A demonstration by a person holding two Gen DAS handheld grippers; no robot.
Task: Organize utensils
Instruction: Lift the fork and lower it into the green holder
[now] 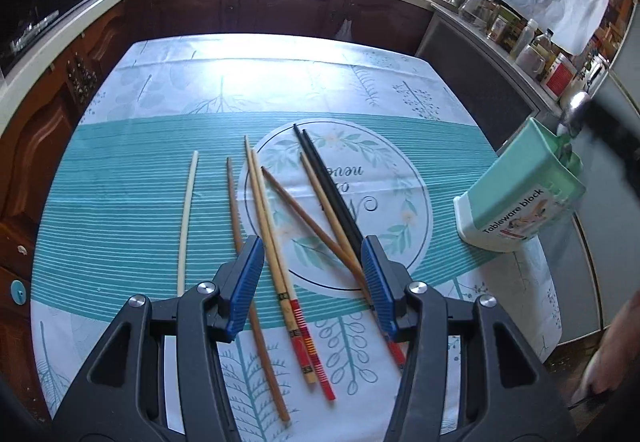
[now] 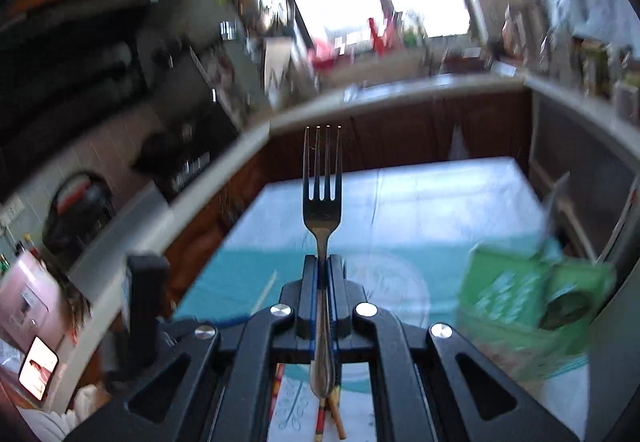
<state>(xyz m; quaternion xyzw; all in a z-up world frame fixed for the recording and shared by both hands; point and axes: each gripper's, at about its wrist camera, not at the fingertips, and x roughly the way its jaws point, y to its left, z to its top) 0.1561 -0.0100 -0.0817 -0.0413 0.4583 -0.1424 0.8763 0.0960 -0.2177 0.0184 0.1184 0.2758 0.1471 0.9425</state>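
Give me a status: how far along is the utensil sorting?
Early to midway. Done: a metal utensil, apparently a spoon, already stands in the green tableware holder. In hand: the right gripper is clamped on a fork, tines forward, holder low to its right. Left: the chopsticks all lie loose on the tablecloth; the left gripper hangs open over them, empty.

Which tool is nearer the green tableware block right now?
Right. The right tool, shut on the fork, is just above the tableware block. The left tool hangs open over the chopsticks, off to its left.
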